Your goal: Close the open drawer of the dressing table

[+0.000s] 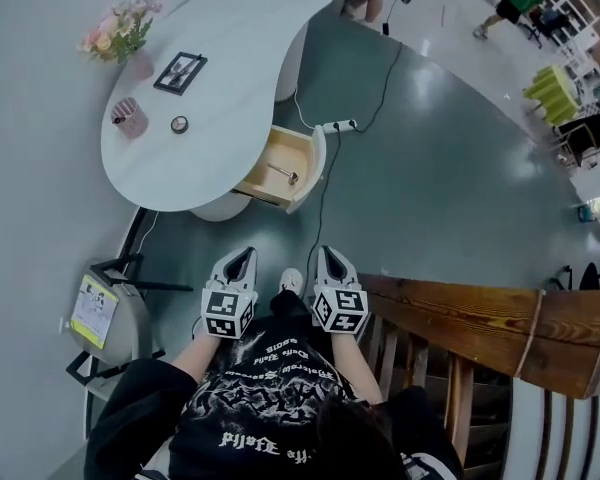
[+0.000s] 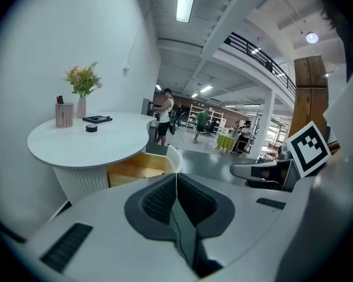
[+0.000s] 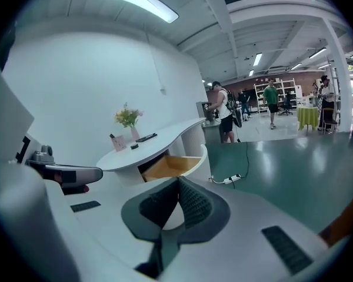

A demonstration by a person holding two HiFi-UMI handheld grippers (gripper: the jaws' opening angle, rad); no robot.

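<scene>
The dressing table (image 1: 230, 58) stands toward 11 o'clock in the head view. Its drawer (image 1: 278, 163) is pulled out from under the white tabletop (image 1: 270, 8) at the tabletop's 4 o'clock edge, its wooden inside showing and a small item (image 1: 286, 175) lying in it. Both grippers are low in front of the person, well apart from the drawer, which lies at about 12 o'clock from them. The left gripper (image 1: 244, 254) has its jaws pressed together with nothing between them, and the right gripper (image 1: 329, 253) is likewise closed and empty. On the tabletop sit a vase of flowers (image 1: 120, 30), a black tray (image 1: 180, 72), a pink holder (image 1: 128, 116) and a small round object (image 1: 180, 124). A power strip (image 1: 340, 125) lies on the floor (image 1: 430, 188) at the drawer's 1 o'clock.
</scene>
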